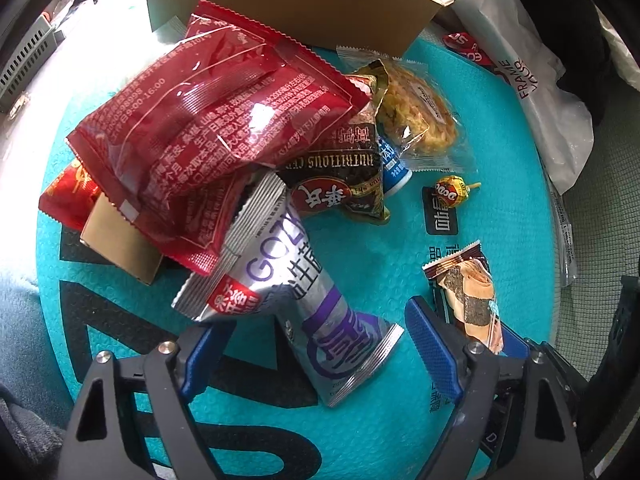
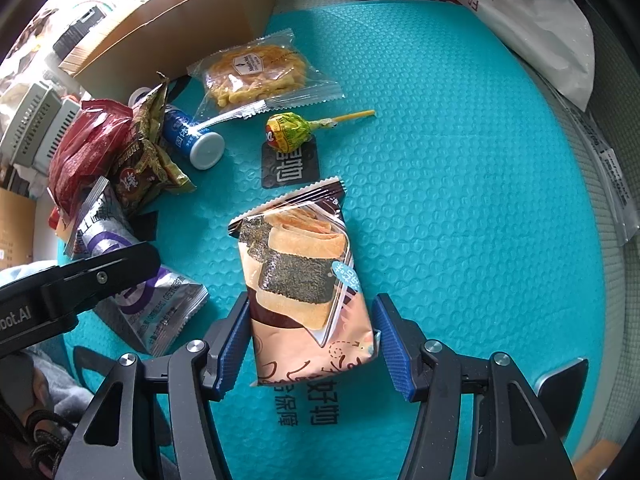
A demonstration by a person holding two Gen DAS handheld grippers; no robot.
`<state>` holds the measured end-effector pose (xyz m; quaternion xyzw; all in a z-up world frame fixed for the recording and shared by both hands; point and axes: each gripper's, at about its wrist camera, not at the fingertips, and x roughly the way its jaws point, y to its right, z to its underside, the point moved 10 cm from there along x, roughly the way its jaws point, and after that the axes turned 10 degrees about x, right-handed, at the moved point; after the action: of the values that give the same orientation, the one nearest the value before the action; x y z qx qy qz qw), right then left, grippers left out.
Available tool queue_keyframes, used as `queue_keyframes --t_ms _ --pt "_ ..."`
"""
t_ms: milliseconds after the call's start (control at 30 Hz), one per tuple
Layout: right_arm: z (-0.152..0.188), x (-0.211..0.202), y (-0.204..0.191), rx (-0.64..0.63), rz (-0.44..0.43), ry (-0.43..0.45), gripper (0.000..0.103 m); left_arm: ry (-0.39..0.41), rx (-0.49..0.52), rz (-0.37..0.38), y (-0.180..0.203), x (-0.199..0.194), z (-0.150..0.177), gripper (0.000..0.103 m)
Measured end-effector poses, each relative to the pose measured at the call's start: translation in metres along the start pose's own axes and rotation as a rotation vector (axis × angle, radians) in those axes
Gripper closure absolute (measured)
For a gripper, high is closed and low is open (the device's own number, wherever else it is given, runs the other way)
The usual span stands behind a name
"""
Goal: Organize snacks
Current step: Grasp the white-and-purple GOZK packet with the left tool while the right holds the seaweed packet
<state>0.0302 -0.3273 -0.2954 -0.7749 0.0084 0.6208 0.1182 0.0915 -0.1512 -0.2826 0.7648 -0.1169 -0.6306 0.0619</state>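
Snacks lie on a teal bubble mat (image 1: 360, 248). My left gripper (image 1: 316, 344) is open around the lower end of a silver and purple packet (image 1: 320, 320); the pads do not touch it. A big red bag (image 1: 200, 120) lies on top of the pile, over a dark seaweed packet (image 1: 344, 168). My right gripper (image 2: 312, 340) is open around a seaweed roll packet (image 2: 304, 280), which lies flat on the mat and also shows in the left wrist view (image 1: 468, 296).
An open cardboard box (image 1: 304, 4) stands at the back. A clear-wrapped pastry (image 2: 256, 72), a blue tube (image 2: 192, 136) and a lollipop (image 2: 296, 130) lie on the mat. A white plastic bag (image 2: 532, 28) lies at the right. A small carton (image 1: 120, 244) sits under the red bag.
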Motion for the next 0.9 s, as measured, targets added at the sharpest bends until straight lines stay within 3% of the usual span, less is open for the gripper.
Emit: queue_keyframes --t_ms 133,267,367,700,900 --pt "-0.005 0.003 -0.002 -0.001 0.002 0.001 0.044 -0.024 0.013 -0.043 -0.004 0.008 -0.001 0.035" --pt "-0.005 0.006 -0.003 -0.006 0.003 0.000 0.044 -0.017 0.049 -0.067 -0.006 0.009 0.002 0.060" --pt "-0.003 0.008 -0.011 -0.012 0.005 0.002 0.043 -0.020 0.082 -0.054 -0.003 0.009 0.006 0.070" --pt "0.012 0.014 -0.020 -0.022 0.002 -0.004 0.043 -0.054 0.194 -0.064 -0.010 -0.001 0.025 0.071" --pt "0.019 0.019 -0.027 -0.036 0.002 -0.004 0.043 -0.088 0.177 -0.064 -0.019 0.006 0.028 0.071"
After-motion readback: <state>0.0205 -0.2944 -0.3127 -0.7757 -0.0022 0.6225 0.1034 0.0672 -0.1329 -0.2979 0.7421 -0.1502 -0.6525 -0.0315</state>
